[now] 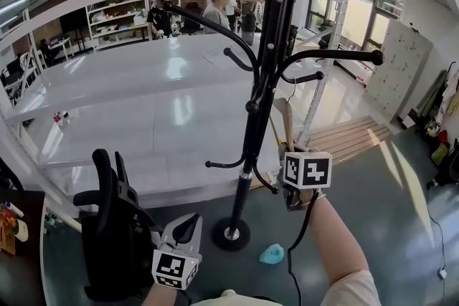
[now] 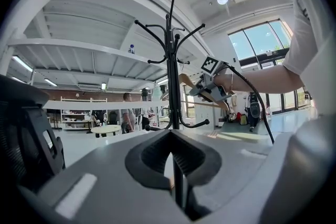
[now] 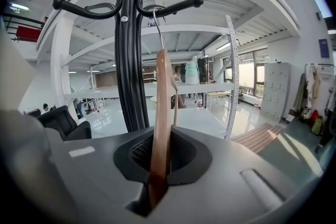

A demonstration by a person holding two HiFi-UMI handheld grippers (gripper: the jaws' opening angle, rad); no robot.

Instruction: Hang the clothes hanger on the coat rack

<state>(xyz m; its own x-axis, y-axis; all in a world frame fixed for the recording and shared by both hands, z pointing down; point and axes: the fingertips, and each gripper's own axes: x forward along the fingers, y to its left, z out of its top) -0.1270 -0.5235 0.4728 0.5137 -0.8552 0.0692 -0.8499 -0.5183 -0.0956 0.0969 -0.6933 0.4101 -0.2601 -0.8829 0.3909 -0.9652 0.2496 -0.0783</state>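
Note:
The black coat rack (image 1: 258, 97) stands on a round base (image 1: 231, 233) in front of me. My right gripper (image 1: 292, 154) is shut on a wooden clothes hanger (image 1: 287, 122), just right of the pole. In the right gripper view the hanger (image 3: 161, 113) rises from the right gripper (image 3: 160, 165). Its metal hook (image 3: 157, 29) reaches up to a rack arm (image 3: 173, 8); whether it rests on the arm I cannot tell. My left gripper (image 1: 190, 226) is low at the left, shut and holding nothing. The left gripper (image 2: 170, 165) points at the rack (image 2: 172, 71).
A black office chair (image 1: 107, 240) stands close beside my left gripper. Long white tables (image 1: 143, 104) run behind the rack, with people (image 1: 215, 7) at the far end. A light blue object (image 1: 272, 254) lies on the floor near the base. Wooden slats (image 1: 351, 136) lie to the right.

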